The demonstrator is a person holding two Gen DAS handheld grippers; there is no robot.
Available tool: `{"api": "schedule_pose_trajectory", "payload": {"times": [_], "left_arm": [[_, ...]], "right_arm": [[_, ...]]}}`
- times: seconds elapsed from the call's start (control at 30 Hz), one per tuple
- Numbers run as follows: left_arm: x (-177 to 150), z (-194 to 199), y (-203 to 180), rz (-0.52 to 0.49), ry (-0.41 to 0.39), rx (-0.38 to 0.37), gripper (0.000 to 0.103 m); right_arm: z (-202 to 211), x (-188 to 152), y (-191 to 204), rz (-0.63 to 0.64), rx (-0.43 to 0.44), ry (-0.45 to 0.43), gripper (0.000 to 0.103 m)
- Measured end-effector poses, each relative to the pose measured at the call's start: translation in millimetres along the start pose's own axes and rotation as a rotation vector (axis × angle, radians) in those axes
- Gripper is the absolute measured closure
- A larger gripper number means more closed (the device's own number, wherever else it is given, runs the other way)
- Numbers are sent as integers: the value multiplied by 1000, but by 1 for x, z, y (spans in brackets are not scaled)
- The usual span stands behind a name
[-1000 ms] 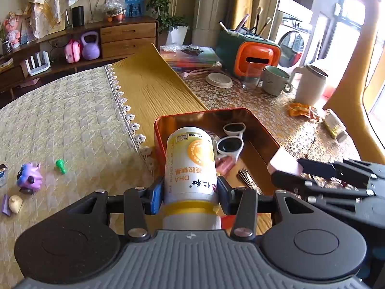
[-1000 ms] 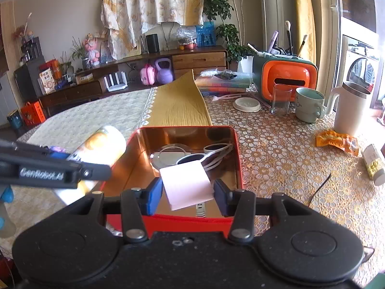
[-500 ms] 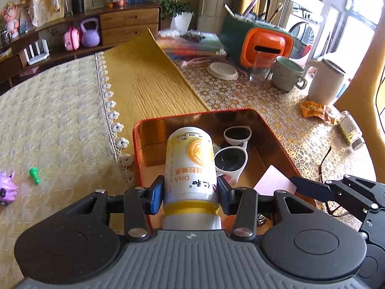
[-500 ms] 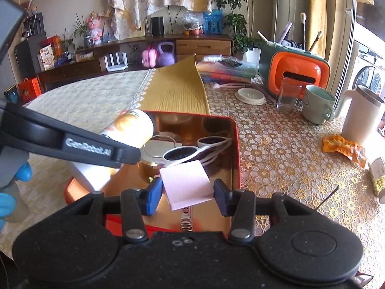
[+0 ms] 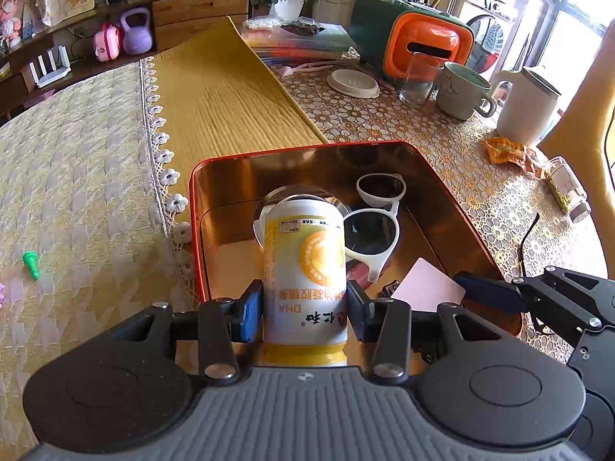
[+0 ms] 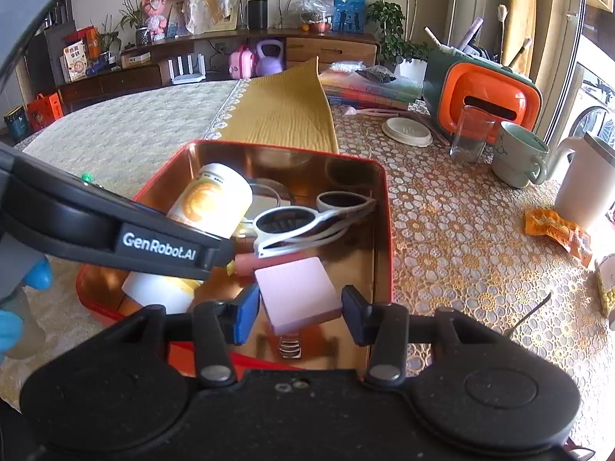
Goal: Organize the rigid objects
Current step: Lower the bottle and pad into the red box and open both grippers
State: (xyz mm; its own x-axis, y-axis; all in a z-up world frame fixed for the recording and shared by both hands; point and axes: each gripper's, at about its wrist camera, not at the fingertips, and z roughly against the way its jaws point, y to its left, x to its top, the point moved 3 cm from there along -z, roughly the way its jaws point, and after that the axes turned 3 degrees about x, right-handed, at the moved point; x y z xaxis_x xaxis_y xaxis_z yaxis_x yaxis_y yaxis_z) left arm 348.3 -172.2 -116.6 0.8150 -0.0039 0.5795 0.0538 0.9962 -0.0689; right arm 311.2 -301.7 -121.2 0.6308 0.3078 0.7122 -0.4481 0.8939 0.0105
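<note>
White-and-yellow cylindrical supplement bottle [image 5: 305, 272], pinched between the left gripper [image 5: 305, 315] pads, and pale pink flat rectangular block [image 6: 298, 294], clamped in the right gripper [image 6: 296, 313], both poised over the red-rimmed, gold-lined metal tin [image 5: 434, 176] beside white-framed sunglasses [image 5: 374, 223]; step: depositing; next: lower, release clear of the glasses.

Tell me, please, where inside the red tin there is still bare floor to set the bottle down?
Bare floor lies along the red tin's left wall, beside the bottle. The right half is crowded: sunglasses, the pink block and small items beneath.
</note>
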Motion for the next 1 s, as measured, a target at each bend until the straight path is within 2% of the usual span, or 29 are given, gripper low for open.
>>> {"api": "schedule_pose_trajectory", "payload": {"times": [0.23, 0.47, 0.63, 1.0], "left_arm": [[-5, 5, -2, -17, 5, 9, 58], [-10, 14, -1, -11, 1, 1, 58], [-12, 29, -2, -18, -31, -11, 49], [-24, 68, 4, -60, -101, -14, 48]], "right_arm": [[4, -1, 2, -8, 3, -6, 55], [18, -1, 4, -16, 3, -30, 48], [30, -1, 6, -29, 3, -49, 45], [56, -2, 16, -38, 15, -82, 41]]}}
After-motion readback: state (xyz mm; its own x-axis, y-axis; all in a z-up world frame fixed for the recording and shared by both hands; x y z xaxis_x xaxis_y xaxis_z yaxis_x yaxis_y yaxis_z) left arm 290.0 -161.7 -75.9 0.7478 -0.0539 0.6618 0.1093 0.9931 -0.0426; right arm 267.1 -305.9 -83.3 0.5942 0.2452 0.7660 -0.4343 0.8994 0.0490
